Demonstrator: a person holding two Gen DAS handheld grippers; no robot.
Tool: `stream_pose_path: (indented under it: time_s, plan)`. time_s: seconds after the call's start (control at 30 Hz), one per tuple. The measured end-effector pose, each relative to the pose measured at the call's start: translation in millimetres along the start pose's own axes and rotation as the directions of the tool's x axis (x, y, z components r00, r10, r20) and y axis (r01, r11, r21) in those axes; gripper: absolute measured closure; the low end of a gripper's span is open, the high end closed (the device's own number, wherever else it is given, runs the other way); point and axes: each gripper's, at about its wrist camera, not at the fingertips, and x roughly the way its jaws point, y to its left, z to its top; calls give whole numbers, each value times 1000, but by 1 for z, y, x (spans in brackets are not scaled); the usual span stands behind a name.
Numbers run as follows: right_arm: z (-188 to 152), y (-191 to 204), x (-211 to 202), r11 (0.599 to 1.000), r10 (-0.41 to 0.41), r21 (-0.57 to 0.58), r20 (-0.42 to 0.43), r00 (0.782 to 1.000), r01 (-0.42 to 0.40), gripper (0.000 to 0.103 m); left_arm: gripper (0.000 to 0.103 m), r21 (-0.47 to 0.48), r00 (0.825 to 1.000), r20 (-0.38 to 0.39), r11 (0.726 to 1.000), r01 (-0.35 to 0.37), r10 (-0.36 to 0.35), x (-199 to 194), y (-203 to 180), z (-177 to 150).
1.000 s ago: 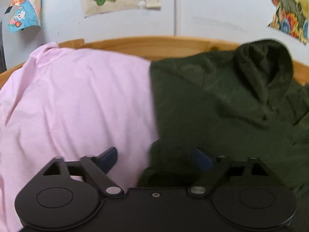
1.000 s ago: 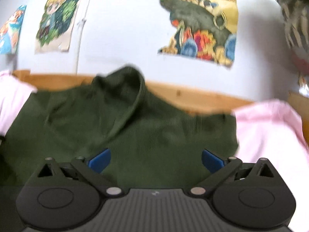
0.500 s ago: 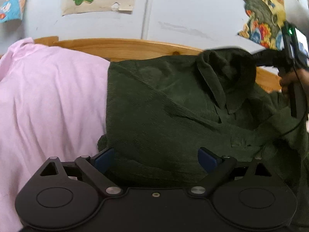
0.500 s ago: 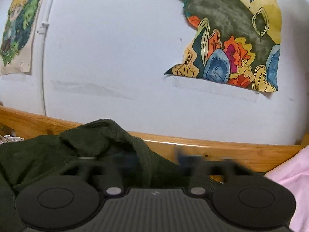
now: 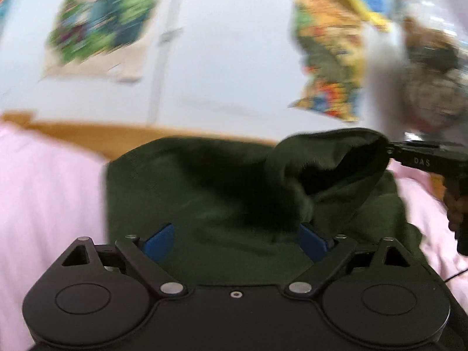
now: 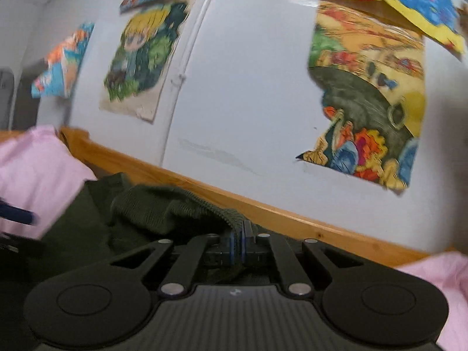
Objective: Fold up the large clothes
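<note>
A dark green hooded sweater (image 5: 204, 193) lies spread on a pink sheet (image 5: 49, 199). My left gripper (image 5: 236, 241) is open low over the sweater's body, its blue pads (image 5: 158, 241) wide apart with cloth lying between them, not pinched. In the left wrist view my right gripper (image 5: 390, 149) comes in from the right and holds the hood (image 5: 327, 158) up by its rim. In the right wrist view the right gripper (image 6: 241, 234) is shut on the hood's ribbed edge (image 6: 187, 201), and the sweater (image 6: 87, 228) slopes away to the left.
A wooden bed rail (image 6: 263, 207) runs behind the sweater below a white wall (image 6: 248, 102) hung with colourful posters (image 6: 368, 111). A hand (image 5: 456, 210) grips the right tool's handle. Pink sheet (image 6: 438, 280) lies on both sides of the sweater.
The right gripper went from wide open over the sweater to shut on the hood's edge, and the hood is raised. The left wrist view has swung rightward and tilted up; its jaws stay wide.
</note>
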Motion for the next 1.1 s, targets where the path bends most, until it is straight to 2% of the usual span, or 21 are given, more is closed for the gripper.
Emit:
stream_pose_path:
  time_s: [0.07, 0.17, 0.27, 0.37, 0.47, 0.53, 0.67, 0.8, 0.83, 0.9, 0.97, 1.03, 1.1]
  plan:
    - [0, -4, -16, 1000, 8, 22, -3, 1000, -8, 98, 14, 52, 998, 1, 997, 64, -64, 10, -5, 5]
    - [-1, -13, -26, 999, 10, 40, -25, 1000, -9, 98, 21, 59, 984, -31, 982, 179, -178, 25, -9, 13]
    - [-6, -18, -33, 998, 10, 57, -39, 999, -8, 98, 32, 90, 961, -65, 957, 275, -270, 44, -18, 18]
    - [-8, -20, -34, 997, 25, 70, -50, 998, -21, 98, 40, 61, 931, -119, 933, 355, -346, 64, -22, 16]
    - [-10, -19, -35, 997, 51, 60, -56, 997, -47, 98, 54, 66, 914, -139, 917, 394, -382, 75, -26, 17]
    - [-10, -18, -34, 997, 63, 50, -60, 996, -60, 98, 62, 71, 910, -136, 912, 404, -393, 76, -29, 18]
    - [-13, -24, -29, 997, 57, 55, -78, 995, -53, 98, 66, 117, 896, -149, 892, 436, -418, 65, -32, 23]
    - [-18, -38, -20, 990, 52, 132, -100, 994, -38, 98, 71, 160, 877, -169, 866, 474, -449, 56, -37, 26]
    - [-19, -41, -19, 988, 52, 152, -105, 993, -36, 98, 76, 179, 875, -179, 860, 478, -449, 56, -40, 26]
    - [-21, -46, -16, 983, 50, 182, -114, 992, -29, 98, 78, 203, 872, -192, 852, 483, -449, 58, -44, 24]
    - [-23, -48, -14, 980, 54, 198, -126, 991, -28, 98, 83, 206, 877, -187, 855, 476, -443, 59, -45, 23]
    - [-24, -48, -12, 984, 50, 179, -139, 989, -25, 98, 95, 206, 901, -166, 880, 428, -400, 58, -46, 24]
    - [-24, -45, -13, 988, 45, 153, -143, 989, -23, 98, 97, 193, 932, -154, 915, 354, -328, 57, -48, 26]
